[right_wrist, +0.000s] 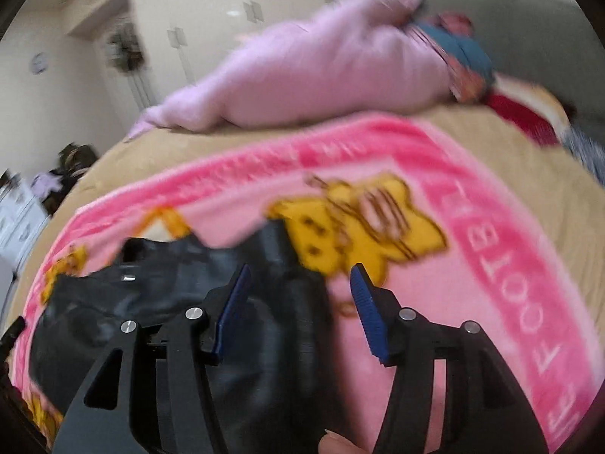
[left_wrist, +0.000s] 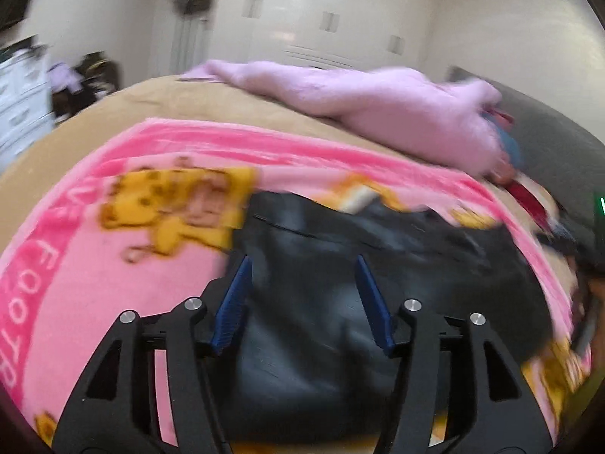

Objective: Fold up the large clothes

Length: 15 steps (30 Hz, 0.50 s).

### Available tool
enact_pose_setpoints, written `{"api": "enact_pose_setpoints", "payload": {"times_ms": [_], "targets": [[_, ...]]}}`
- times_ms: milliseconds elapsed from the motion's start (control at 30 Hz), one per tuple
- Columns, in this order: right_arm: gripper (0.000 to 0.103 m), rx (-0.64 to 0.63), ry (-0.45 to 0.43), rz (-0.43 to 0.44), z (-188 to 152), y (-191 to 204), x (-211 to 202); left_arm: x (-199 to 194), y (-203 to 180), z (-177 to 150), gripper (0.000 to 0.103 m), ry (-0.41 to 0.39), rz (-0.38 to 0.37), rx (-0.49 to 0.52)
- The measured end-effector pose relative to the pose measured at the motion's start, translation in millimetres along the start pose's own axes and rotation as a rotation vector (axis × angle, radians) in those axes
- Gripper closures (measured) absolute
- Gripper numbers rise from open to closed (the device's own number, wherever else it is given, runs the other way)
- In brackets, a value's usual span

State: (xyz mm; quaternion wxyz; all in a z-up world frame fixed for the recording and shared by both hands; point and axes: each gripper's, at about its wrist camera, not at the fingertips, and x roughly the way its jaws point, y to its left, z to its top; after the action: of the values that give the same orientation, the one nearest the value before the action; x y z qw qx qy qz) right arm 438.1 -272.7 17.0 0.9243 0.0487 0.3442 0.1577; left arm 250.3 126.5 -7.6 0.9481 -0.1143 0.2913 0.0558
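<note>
- Two sets of tongs hang over a bed, each with jaws parted and nothing between them.
- Left tongs (left_wrist: 302, 265) sit above a black garment (left_wrist: 321, 302) lying on a pink blanket (left_wrist: 75, 246).
- Right tongs (right_wrist: 300, 272) straddle the garment's right edge; a lilac fleece (right_wrist: 302, 72) lies well beyond.

1. We see our left gripper (left_wrist: 302, 265) built of black angular arms with triangular cut-outs.
2. Its fingers (left_wrist: 372, 302) carry ribbed blue pads.
3. Round silver screws (left_wrist: 412, 305) sit at the joints.
4. Our right gripper (right_wrist: 300, 272) looks the same: black frame, blue ribbed fingers (right_wrist: 368, 314), silver screws (right_wrist: 407, 314).
</note>
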Motion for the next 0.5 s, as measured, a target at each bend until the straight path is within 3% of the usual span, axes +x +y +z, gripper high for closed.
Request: {"api": "enact_pose_setpoints", "payload": {"times_ms": [100,200,400,433,467,500], "targets": [[0.045,-0.099,-0.014,0.062,3,38,-11,22,-32,-23,0.051,0.105,-0.056,0.083],[0.045,-0.181,0.062,0.097,1,78,3,44,-49,-45,0.044,0.139,0.028,0.188],[0.047,-0.341,0.221,-0.044,-9,134,72,50,-36,-47,0.040,0.127,-0.046,0.130],[0.056,-0.347,0.246,-0.065,-12,135,84,49,-35,-49,0.040,0.116,-0.060,0.123],[0.083,-0.344,0.270,-0.061,-16,136,93,47,-34,-49,0.040,0.106,-0.075,0.114],[0.091,-0.327,0.292,-0.004,-23,137,99,45,-32,-49,0.039,0.099,-0.089,0.104]]}}
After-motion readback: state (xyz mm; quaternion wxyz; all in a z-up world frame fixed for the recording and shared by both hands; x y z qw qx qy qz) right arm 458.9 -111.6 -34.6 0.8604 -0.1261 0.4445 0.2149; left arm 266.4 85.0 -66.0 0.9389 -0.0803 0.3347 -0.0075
